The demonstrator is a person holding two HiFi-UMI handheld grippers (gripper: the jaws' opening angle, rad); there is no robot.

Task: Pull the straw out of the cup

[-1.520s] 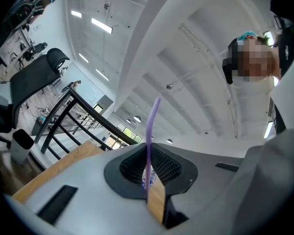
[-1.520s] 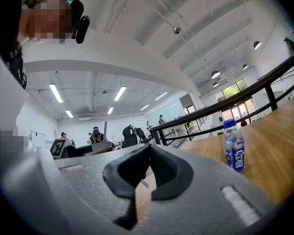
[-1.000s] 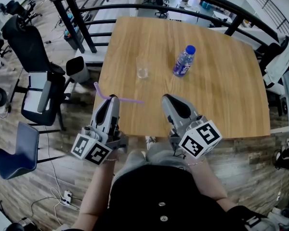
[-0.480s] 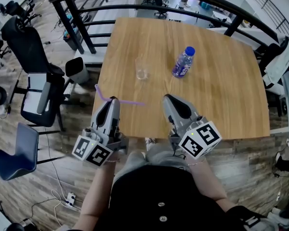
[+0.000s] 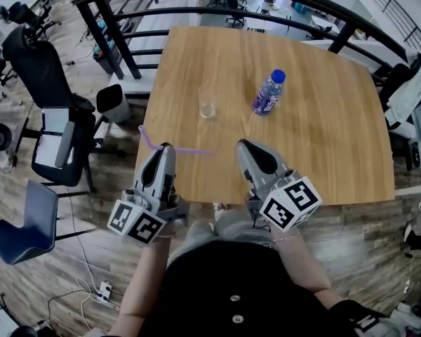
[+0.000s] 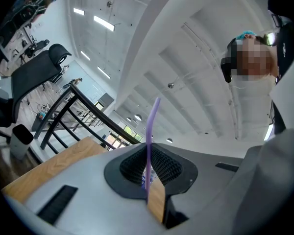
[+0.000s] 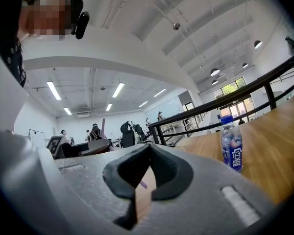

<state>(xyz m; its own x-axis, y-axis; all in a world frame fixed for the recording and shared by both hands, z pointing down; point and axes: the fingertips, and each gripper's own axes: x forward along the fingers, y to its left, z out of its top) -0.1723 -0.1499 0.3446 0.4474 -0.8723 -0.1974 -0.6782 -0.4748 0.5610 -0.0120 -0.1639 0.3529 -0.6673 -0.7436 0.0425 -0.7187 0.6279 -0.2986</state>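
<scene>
A bent purple straw [image 5: 191, 150] is out of the cup, and my left gripper [image 5: 163, 148] is shut on it at the table's near left edge. One part of the straw lies to the right over the wood, the other sticks up to the left. In the left gripper view the straw [image 6: 151, 131] rises from between the closed jaws of the left gripper [image 6: 148, 173]. The clear cup [image 5: 208, 102] stands upright further up the table, with no straw in it. My right gripper [image 5: 247, 146] sits beside the left one, shut with nothing in it, also shut in its own view [image 7: 143, 180].
A blue-capped water bottle [image 5: 268, 91] stands right of the cup and shows in the right gripper view [image 7: 232, 143]. The wooden table [image 5: 323, 139] has a black railing [image 5: 112, 30] behind it. Office chairs [image 5: 45, 111] stand on the floor to the left.
</scene>
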